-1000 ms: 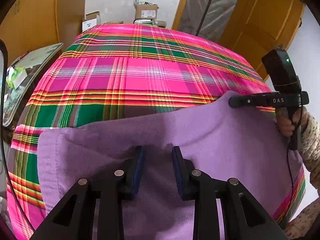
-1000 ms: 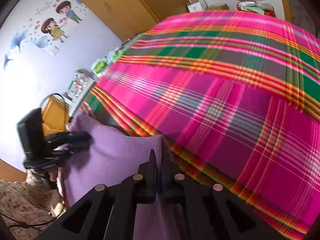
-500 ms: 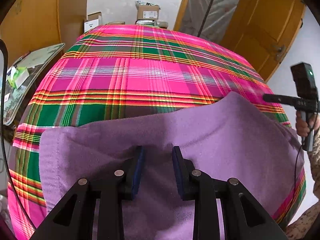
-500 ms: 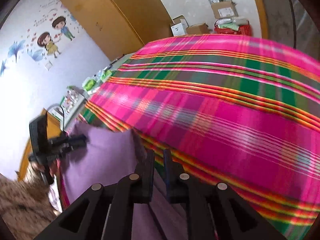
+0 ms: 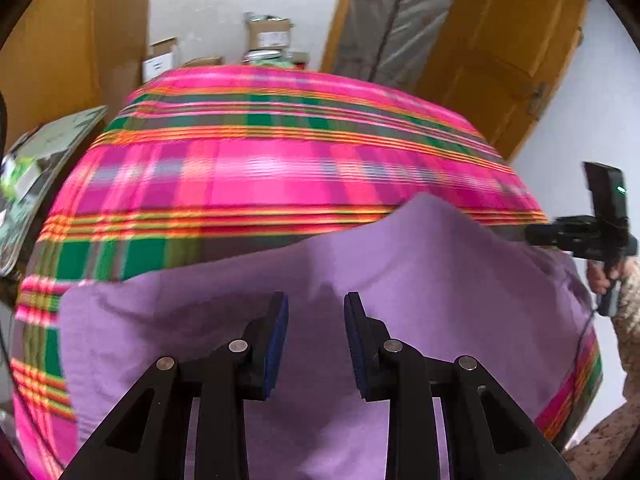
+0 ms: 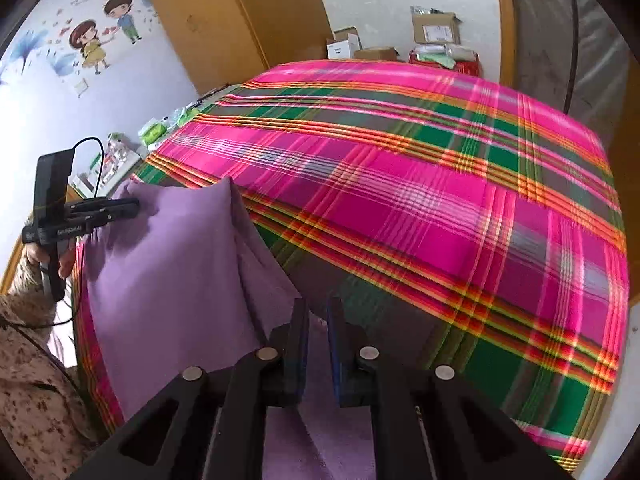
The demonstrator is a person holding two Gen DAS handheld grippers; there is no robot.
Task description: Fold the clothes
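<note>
We see the purple garment spread on the near part of the plaid bedspread, one fold of it standing up in a ridge. Our left gripper hovers over the garment's middle, fingers spread wide, grasping nothing. Our right gripper sits at the garment's edge, fingers parted by a narrow gap, cloth lying beneath and beside them.

A plain lilac fleece garment lies spread on the near part of a pink plaid bed cover, just ahead of and beneath the left gripper. Its far edge peaks up beside the right gripper, with soft creases.
</note>
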